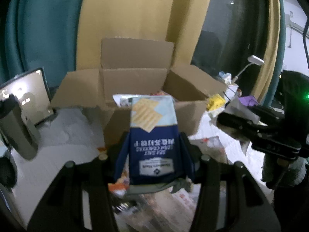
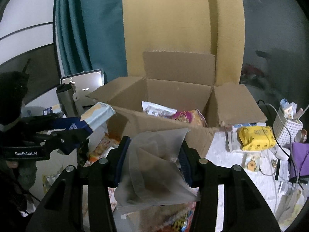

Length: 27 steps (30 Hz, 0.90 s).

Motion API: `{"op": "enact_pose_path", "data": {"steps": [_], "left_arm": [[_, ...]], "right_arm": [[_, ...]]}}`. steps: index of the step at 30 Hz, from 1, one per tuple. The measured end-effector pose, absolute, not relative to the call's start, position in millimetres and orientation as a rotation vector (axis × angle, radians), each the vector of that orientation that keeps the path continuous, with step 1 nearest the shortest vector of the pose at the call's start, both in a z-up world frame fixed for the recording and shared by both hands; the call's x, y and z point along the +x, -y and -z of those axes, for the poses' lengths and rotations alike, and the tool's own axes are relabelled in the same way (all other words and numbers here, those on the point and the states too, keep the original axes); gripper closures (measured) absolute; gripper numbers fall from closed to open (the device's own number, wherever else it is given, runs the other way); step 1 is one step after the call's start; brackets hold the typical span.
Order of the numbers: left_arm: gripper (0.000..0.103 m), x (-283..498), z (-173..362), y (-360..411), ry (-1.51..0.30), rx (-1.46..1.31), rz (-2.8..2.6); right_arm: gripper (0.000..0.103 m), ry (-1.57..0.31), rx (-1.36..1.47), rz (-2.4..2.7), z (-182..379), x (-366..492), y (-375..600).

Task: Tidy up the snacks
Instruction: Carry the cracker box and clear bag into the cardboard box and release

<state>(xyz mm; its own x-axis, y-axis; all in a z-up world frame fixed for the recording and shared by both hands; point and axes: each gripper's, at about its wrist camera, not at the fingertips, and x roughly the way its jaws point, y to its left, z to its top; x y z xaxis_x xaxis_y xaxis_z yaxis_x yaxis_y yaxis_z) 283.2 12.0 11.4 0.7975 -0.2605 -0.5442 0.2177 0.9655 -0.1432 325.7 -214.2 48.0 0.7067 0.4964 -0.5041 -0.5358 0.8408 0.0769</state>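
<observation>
1. The left gripper (image 1: 153, 150) has its fingers clamped on a cracker box (image 1: 154, 135), blue below and pale on top with crackers pictured. The box stands up between the pads, its print upside down in the left wrist view.
2. The right gripper (image 2: 152, 160) has its fingers clamped on a clear bag (image 2: 154, 166), crumpled and translucent, which bulges out above and below the pads.
3. An open carton (image 2: 173, 96) stands on the desk (image 1: 58, 135) just ahead of both grippers, all four flaps folded out.
4. Inside the carton lie a white packet (image 2: 156, 109) and a pink-and-gold packet (image 2: 188, 117).
5. In the right wrist view the left gripper and cracker box appear at the left edge, near the carton's front corner.
6. Right of the carton on the desk: a yellow packet (image 2: 255, 137), a white basket (image 2: 285, 125) and a purple item (image 2: 300, 158).
7. Left of the carton stand a tablet (image 1: 25, 94) with a lit screen and a grey flask (image 1: 19, 127).
8. Teal and yellow curtains (image 2: 164, 19) hang behind.
</observation>
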Motion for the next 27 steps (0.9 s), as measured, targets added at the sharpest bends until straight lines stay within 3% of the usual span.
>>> {"op": "enact_pose_path", "data": {"steps": [27], "left_arm": [[0.051, 424, -2, -39, -0.612, -0.127, 0.249]], "right_arm": [[0.052, -0.554, -0.086, -0.531, -42, 447, 178]]}}
